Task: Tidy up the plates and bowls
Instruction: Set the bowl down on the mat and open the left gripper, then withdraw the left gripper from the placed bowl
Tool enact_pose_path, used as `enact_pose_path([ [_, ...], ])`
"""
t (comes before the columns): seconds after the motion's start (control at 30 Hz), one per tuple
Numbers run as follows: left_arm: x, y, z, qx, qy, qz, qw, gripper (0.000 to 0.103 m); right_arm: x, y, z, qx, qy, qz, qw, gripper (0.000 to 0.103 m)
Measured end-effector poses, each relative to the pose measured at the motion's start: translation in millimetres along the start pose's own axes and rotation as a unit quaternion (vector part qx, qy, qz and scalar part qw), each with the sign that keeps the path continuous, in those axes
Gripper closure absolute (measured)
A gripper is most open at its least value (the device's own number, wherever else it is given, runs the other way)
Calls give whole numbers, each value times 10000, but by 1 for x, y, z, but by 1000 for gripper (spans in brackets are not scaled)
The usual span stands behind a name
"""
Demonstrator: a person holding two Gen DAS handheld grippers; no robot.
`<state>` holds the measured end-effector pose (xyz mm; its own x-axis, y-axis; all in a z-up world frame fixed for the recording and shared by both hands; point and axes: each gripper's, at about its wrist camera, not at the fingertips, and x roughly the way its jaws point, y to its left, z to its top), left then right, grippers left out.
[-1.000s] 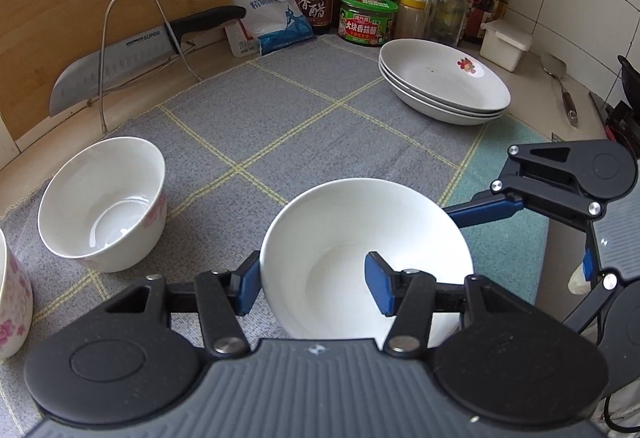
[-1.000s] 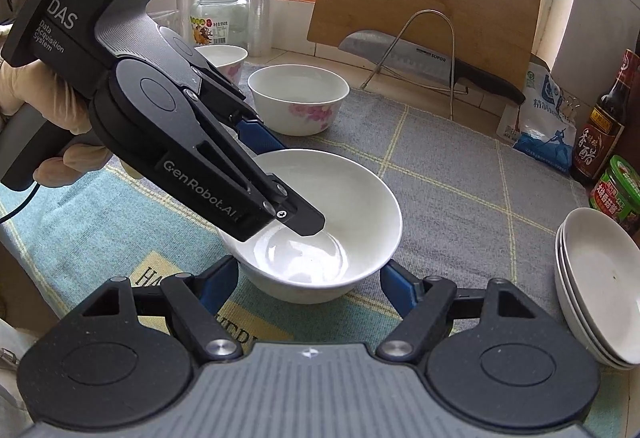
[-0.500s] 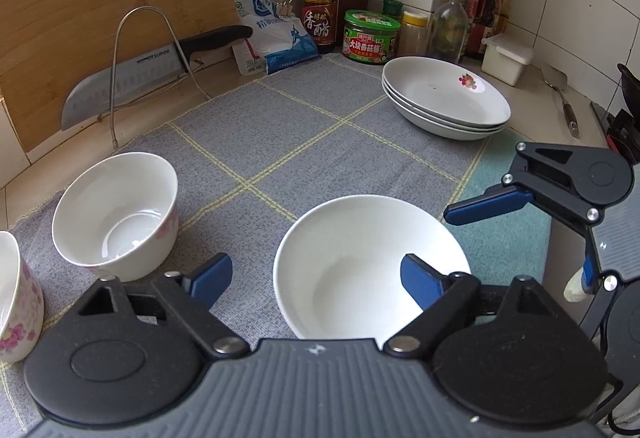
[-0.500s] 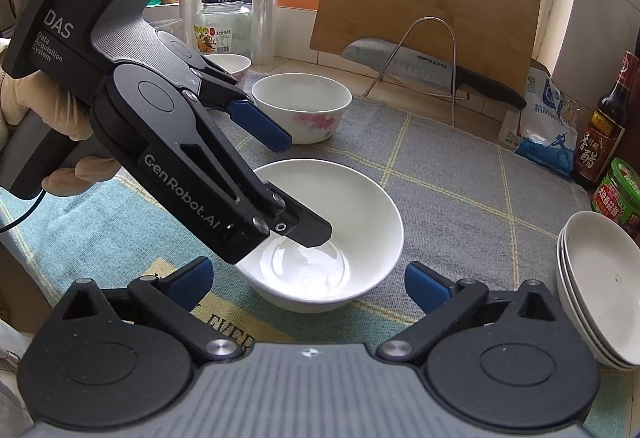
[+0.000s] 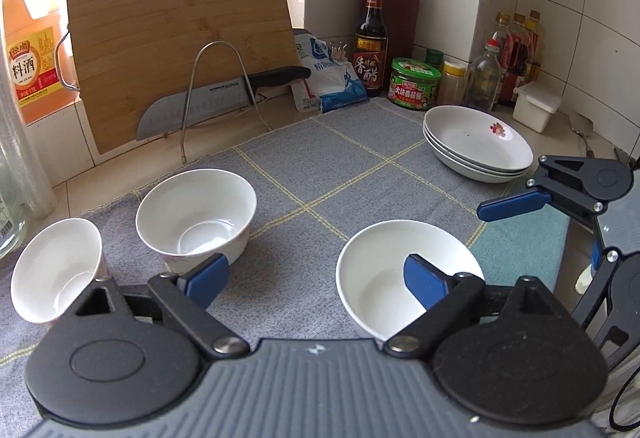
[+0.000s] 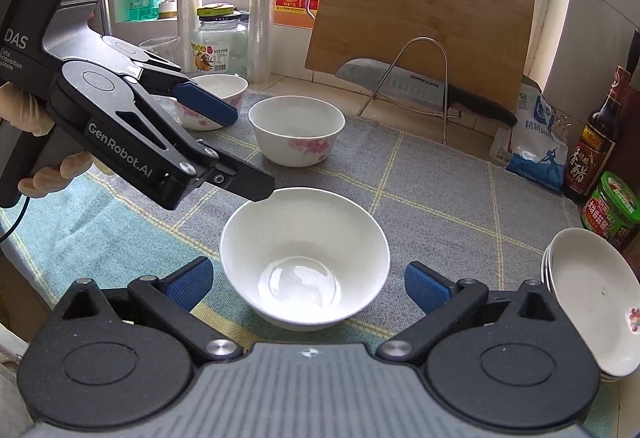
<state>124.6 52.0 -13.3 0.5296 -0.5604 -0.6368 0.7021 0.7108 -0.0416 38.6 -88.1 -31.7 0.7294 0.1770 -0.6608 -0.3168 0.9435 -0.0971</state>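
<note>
Judging by the plates already stacked, three bowls remain loose on the mat: the plain bowl sits between the wide, empty right gripper, while the left gripper is opening, holding nothing

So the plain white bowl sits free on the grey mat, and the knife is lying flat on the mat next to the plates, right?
Not the knife. The left wrist view shows it propped in the wire rack against the cutting board, off the grey mat. The plain white bowl does sit free.
</note>
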Motion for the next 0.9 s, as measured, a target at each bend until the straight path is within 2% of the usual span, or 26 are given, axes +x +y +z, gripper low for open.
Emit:
enact_pose_path([
  [0.23, -10, 13, -8, -103, -65, 270, 9996, 5, 1, 2, 25, -131, -88, -147, 9998, 0],
  [0.53, -13, 27, -20, -66, -179, 800, 9966, 5, 15, 6, 58, -424, -117, -64, 9990, 0],
  [0.73, -5, 36, -27, -81, -161, 1008, 9947, 5, 32, -6, 76, -182, -107, 74, 9998, 0],
  [0.9, 5, 41, -28, -214, -174, 898, 9956, 5, 44, -21, 91, 249, -81, 416, 9988, 0],
])
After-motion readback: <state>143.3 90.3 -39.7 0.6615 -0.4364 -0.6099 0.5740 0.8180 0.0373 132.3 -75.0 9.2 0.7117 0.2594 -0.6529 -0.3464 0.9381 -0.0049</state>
